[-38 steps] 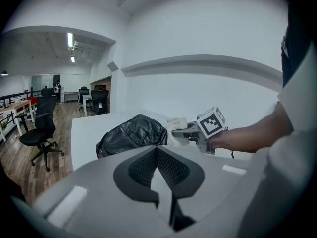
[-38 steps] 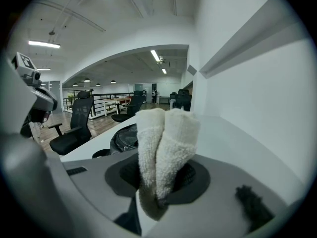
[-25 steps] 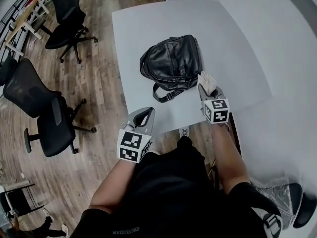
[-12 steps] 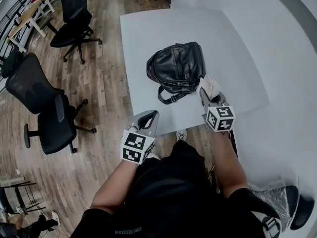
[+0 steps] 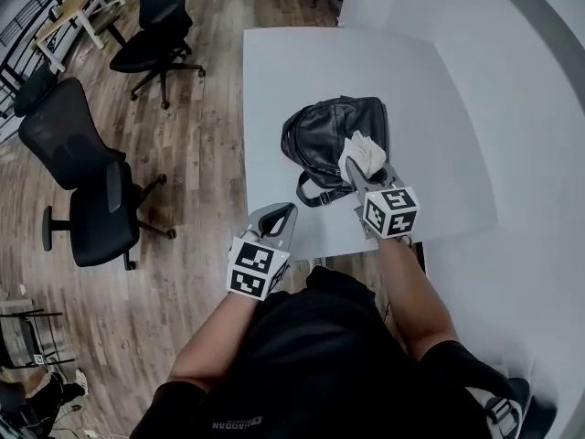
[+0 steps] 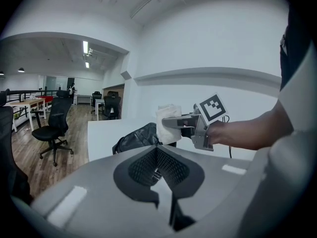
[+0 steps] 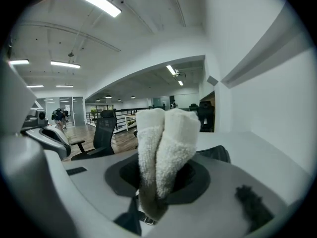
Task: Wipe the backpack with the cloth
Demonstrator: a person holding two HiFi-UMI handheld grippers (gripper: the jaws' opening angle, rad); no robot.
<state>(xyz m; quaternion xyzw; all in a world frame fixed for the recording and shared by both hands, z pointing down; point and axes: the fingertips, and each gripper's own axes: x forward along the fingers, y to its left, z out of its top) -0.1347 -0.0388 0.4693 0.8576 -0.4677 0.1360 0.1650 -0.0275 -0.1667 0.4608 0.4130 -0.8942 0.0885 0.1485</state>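
One white counter [image 5: 274, 71], square-cornered, standing on a wood floor [image 5: 183, 318]. Two black office chairs [image 5: 87, 213] on that floor, off the counter's left edge, one close by and one farther back.

One black backpack [image 5: 322, 135], leather-look, lying flat near the counter's middle, a little toward the near edge. Strap loop trailing toward that edge.

One right gripper [image 5: 359, 169] with marker cube, reaching in over the near edge toward the backpack. Fingers closed on the cloth [image 5: 364, 151].

One left gripper [image 5: 281, 212] with marker cube, held at the near edge close to the near left corner, apart from the backpack. Fingers shut together, nothing between them.

One cloth, white and folded, pinched at its lower end. Two rolled folds standing side by side past the fingertips. Positioned over the backpack's near right part; contact with the backpack not discernible.
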